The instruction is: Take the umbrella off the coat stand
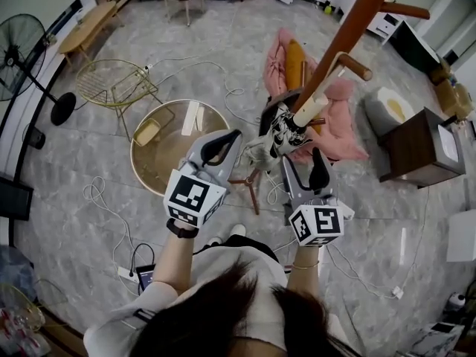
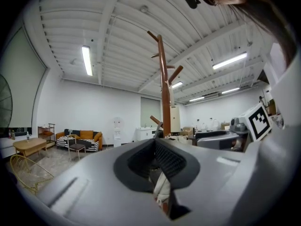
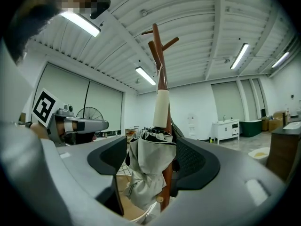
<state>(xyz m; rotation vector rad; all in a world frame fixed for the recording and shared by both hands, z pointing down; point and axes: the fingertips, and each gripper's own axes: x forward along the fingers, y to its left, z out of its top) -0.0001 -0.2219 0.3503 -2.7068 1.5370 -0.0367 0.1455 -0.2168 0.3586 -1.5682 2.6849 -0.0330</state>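
Observation:
The brown wooden coat stand [image 1: 349,28] slants in from the upper right of the head view. Against its pole hangs a folded light-grey umbrella [image 1: 277,136] with its cream handle [image 1: 309,111] uppermost. My right gripper [image 1: 306,168] is open, and the umbrella [image 3: 148,173] hangs between its jaws without either pad pressing on it. The pole [image 3: 158,55] rises just behind. My left gripper [image 1: 232,138] is level beside the umbrella on its left, jaws drawn together. In the left gripper view a strip of pale fabric [image 2: 162,187] shows in the slit. The stand [image 2: 162,79] is ahead.
A round glass table [image 1: 149,177] and a gold wire chair [image 1: 111,84] lie to the left below. A pink cloth [image 1: 277,58] lies behind the stand, and a dark wooden cabinet [image 1: 416,151] stands at the right. Cables [image 1: 104,207] trail over the marble floor.

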